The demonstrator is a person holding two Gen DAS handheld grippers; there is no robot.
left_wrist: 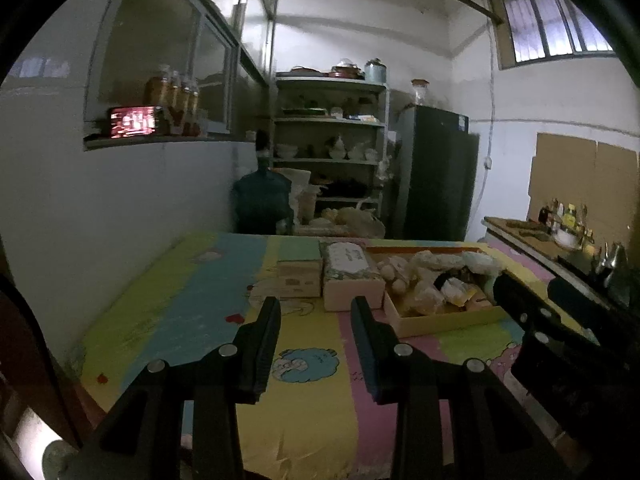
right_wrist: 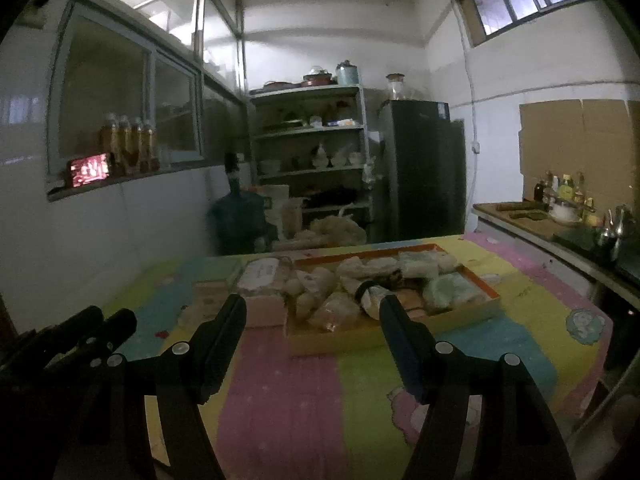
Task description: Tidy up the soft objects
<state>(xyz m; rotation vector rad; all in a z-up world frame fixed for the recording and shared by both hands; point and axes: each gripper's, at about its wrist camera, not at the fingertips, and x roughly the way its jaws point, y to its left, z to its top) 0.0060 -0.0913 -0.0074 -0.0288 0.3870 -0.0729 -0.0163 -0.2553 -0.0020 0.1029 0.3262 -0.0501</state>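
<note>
An orange-rimmed shallow box (right_wrist: pixel 476 312) (left_wrist: pixel 440 322) sits on the colourful mat and holds several pale soft bundles (right_wrist: pixel 332 308) (left_wrist: pixel 424 296) and a greenish one (right_wrist: pixel 448 286). Two small cartons (left_wrist: pixel 348 280) (left_wrist: pixel 298 278) stand left of it; one shows in the right wrist view (right_wrist: pixel 260 284). My left gripper (left_wrist: pixel 316 304) is open and empty, above the mat before the cartons. My right gripper (right_wrist: pixel 312 304) is open and empty, just short of the box's near edge. The right gripper also shows at the right in the left wrist view (left_wrist: pixel 532 300).
The table wears a striped cartoon mat (right_wrist: pixel 288 392). Behind it stand a blue water jug (right_wrist: pixel 238 216), metal shelves with dishes (right_wrist: pixel 312 148) and a dark fridge (right_wrist: pixel 424 168). A counter with bottles (right_wrist: pixel 560 200) runs along the right. A lit phone (right_wrist: pixel 90 168) sits on the window ledge.
</note>
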